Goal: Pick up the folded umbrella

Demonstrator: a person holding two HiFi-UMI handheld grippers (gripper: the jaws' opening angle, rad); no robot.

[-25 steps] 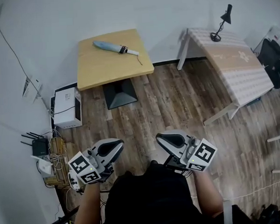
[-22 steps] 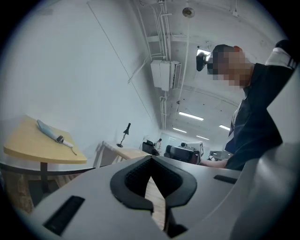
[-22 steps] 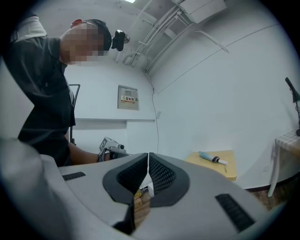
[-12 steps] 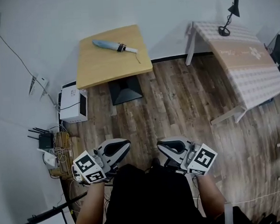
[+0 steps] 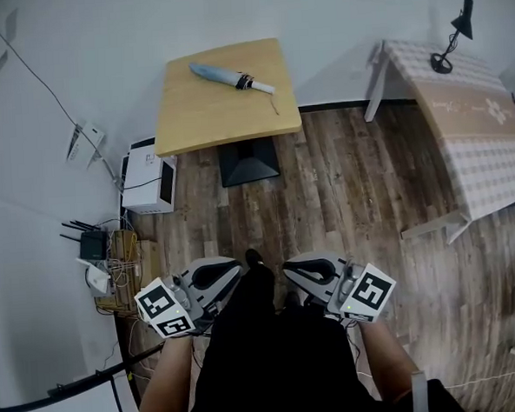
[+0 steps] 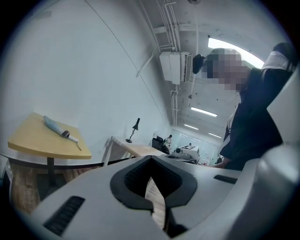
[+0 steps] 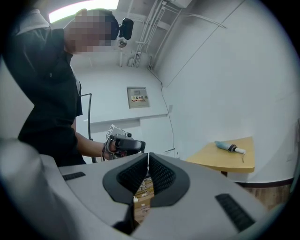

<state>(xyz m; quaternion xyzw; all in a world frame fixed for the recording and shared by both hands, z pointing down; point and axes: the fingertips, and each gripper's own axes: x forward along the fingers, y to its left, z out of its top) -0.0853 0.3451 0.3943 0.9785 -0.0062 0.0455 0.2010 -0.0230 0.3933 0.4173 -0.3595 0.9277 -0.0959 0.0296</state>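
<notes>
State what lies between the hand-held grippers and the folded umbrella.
In the head view: bare wooden floor, then the table's black base and a bare stretch of yellow tabletop before the umbrella.

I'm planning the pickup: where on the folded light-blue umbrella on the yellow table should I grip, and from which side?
Grip the folded light-blue umbrella mid-canopy, approaching from the yellow wooden table's near edge, closing across its width. It lies flat, diagonal; the white handle end is thinner.

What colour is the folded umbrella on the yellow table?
The umbrella is light blue, with a dark strap and white handle; clearest in the head view.
</notes>
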